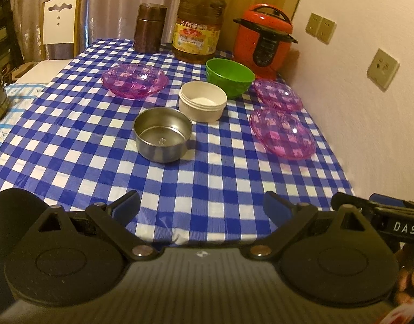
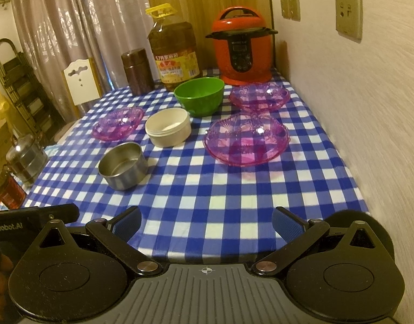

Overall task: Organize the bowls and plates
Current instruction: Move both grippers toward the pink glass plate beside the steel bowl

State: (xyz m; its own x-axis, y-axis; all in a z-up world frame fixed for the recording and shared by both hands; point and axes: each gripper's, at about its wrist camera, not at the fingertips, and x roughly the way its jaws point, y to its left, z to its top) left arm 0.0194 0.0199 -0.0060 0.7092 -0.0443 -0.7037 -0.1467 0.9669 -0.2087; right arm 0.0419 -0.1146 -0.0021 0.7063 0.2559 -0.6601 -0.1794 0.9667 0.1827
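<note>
Pink glass plates are lying apart on the checked surface [image 2: 207, 202]: near plate [image 2: 246, 139], far plate [image 2: 259, 97], left plate [image 2: 117, 124]. Steel bowl [image 2: 123, 166], cream bowl [image 2: 167, 131] and green bowl [image 2: 199, 95] are sitting unstacked, awaiting nesting. Left hand-held gripper [image 1: 201, 206] and right hand-held gripper [image 2: 207, 222] are hovering with fingers apart, holding nothing.
</note>
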